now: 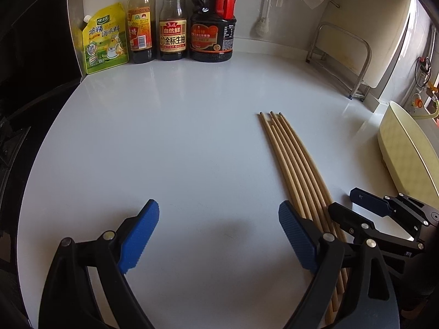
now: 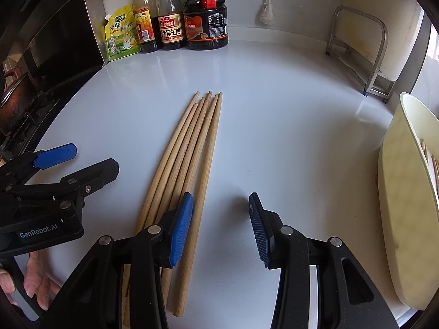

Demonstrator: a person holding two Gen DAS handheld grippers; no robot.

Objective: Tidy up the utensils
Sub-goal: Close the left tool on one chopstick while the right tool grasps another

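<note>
A bundle of wooden chopsticks point(image 2: 189, 161) is laid on the white counter point(image 1: 170, 126), tips pointing far; the left gripper point(image 1: 219, 235) is held spread wide and empty just left of them; the right gripper point(image 2: 221, 227) is likewise parted, nothing grasped, its left pad point(image 2: 181, 227) over the bundle; a cream holder point(image 2: 406, 192) stands at the right; sauce bottles point(image 1: 172, 19) are lined at the far wall.

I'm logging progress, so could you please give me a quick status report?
Left gripper and right gripper open, empty. Chopsticks bunched on counter, ungrasped. Nothing blocking.
</note>
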